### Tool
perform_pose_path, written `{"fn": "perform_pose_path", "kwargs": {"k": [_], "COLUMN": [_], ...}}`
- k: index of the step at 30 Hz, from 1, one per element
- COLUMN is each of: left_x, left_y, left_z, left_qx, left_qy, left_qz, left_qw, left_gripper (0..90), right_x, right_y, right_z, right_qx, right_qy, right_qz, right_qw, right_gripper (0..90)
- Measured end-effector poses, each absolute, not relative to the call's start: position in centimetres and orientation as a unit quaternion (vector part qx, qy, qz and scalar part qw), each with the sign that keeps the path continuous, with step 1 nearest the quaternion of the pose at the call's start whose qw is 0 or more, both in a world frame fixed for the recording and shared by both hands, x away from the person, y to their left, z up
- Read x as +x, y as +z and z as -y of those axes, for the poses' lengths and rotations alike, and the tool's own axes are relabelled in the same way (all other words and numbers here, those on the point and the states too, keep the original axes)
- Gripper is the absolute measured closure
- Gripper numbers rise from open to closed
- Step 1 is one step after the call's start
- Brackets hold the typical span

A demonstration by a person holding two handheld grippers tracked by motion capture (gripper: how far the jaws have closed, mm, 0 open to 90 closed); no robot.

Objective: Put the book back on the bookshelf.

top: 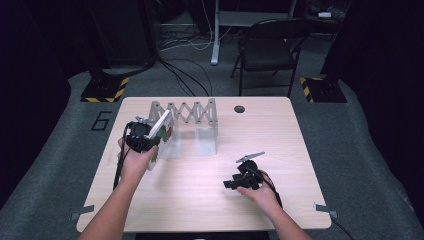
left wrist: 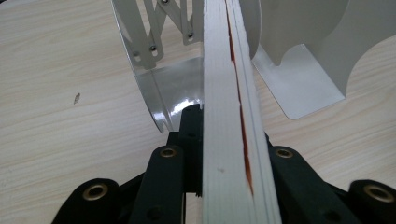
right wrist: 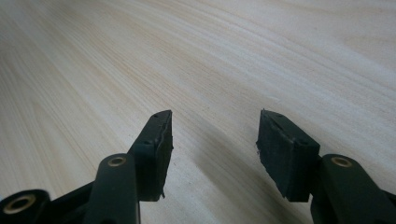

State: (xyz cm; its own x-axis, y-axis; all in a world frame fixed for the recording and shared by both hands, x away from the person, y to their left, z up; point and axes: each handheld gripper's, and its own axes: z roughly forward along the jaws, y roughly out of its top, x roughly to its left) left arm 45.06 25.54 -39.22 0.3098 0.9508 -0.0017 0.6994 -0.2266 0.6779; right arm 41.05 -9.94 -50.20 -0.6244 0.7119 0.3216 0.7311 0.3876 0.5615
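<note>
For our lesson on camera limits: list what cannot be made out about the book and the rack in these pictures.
- Book cover, high view: too small and tilted to read.
- Book cover, left gripper view: seen edge-on, with the top cut off by the frame.
- Rack slots, high view: the book and the left hand-held gripper hide the nearest one.

A black folding chair (top: pixel 267 50) stands beyond the pale wooden table (top: pixel 200 200) (cables (top: pixel 185 42) trailing over the grey floor behind it).

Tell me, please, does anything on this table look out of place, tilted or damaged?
Nothing looks damaged or spilled. The book leans tilted at the left end of the expanding metal rack, but the left tool grips it there, seemingly for placing.
</note>
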Motion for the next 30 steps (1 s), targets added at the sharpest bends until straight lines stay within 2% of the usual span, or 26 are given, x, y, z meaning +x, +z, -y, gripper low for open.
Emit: {"fn": "perform_pose_path", "kwargs": {"k": [30], "left_x": [47.3], "left_y": [-41.4], "left_z": [-24.0], "left_qx": [0.729], "left_qy": [0.233], "left_qz": [-0.580], "left_qw": [0.279], "left_gripper": [75.9], "right_x": [41.1], "right_y": [-50.1], "right_z": [10.0], "right_qx": [-0.428], "right_qy": [-0.347], "right_qz": [0.834], "right_qw": [0.013], "right_gripper": [45.2]}}
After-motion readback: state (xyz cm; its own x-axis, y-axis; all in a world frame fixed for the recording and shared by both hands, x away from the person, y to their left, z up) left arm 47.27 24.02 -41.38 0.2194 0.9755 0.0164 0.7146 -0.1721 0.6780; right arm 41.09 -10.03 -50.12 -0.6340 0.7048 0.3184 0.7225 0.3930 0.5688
